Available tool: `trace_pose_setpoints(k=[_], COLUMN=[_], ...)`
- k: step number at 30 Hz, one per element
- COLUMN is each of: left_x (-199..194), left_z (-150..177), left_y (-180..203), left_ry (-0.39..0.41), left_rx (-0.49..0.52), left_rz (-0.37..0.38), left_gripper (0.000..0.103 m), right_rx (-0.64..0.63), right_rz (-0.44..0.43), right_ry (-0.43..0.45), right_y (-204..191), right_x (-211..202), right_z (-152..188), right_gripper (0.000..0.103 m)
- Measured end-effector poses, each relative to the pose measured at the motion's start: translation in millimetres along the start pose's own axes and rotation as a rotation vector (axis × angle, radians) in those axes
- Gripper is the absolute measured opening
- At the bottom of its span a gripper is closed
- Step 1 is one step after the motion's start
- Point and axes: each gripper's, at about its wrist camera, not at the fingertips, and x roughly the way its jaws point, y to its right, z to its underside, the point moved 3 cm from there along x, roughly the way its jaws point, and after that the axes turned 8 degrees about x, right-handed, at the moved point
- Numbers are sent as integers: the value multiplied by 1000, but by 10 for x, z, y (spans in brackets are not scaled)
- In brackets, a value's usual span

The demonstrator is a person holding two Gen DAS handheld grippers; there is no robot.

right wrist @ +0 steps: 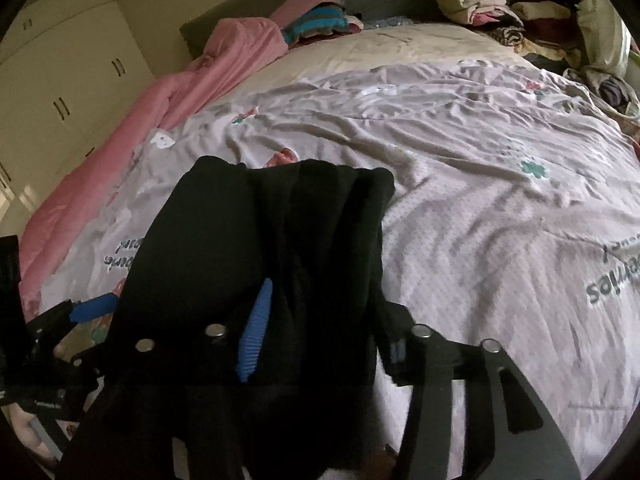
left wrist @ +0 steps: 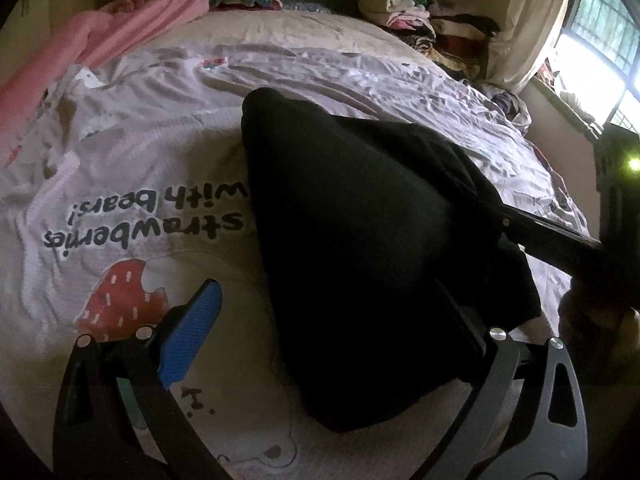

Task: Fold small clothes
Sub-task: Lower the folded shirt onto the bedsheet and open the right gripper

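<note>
We hold a black garment (left wrist: pixel 360 248) above the bed (left wrist: pixel 320 40), and it hangs between our two tools, over the printed bedspread (left wrist: pixel 132 168) with its strawberry picture and lettering. In the left wrist view our left hand-held gripper (left wrist: pixel 332 336) stands wide open: its left finger with the blue pad (left wrist: pixel 192 332) is bare and clear of the cloth, while the black fabric drapes over the right finger and hides most of it, so we grip nothing there. In the same view our right hand-held gripper (left wrist: pixel 552 240) reaches in from the right, its dark finger pressed into the upper edge of the garment. In the right wrist view the right hand-held gripper (right wrist: pixel 320 340) has the black garment (right wrist: pixel 264 260) bunched between its fingers, one blue pad (right wrist: pixel 256 332) showing through the folds; the fingers are closed partway on the cloth, which spills forward and down over the tool. The left hand-held gripper (right wrist: pixel 80 312) shows at the left edge of this view, just beside the hanging cloth. A pink blanket (right wrist: pixel 120 128) lies along the left side of the bed, and piles of folded clothes (right wrist: pixel 500 8) sit near the headboard, well apart from the garment. A wardrobe (right wrist: pixel 60 80) stands beyond the pink blanket.
</note>
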Motion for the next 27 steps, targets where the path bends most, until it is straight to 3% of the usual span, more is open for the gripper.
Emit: trace_pose_setpoints(k=[4, 6, 8, 25, 27], left_x=[-42, -59, -83, -168, -205], left_z=[7, 11, 23, 193, 209], left_y=[12, 18, 25, 107, 91], left_ry=[7, 8, 11, 7, 21], left_rx=[12, 14, 16, 49, 45], left_rz=[-5, -5, -4, -21, -27], left_gripper=[93, 93, 93, 93, 93], right_rx=[9, 17, 23, 73, 58], right_rz=[-2, -5, 4, -75, -80], right_ry=[13, 16, 22, -13, -53], right_y=[11, 19, 19, -43, -67], right_x=[-111, -167, -218, -399, -333], right_z=[50, 75, 100, 456, 500], right_gripper=[51, 61, 65, 64, 14])
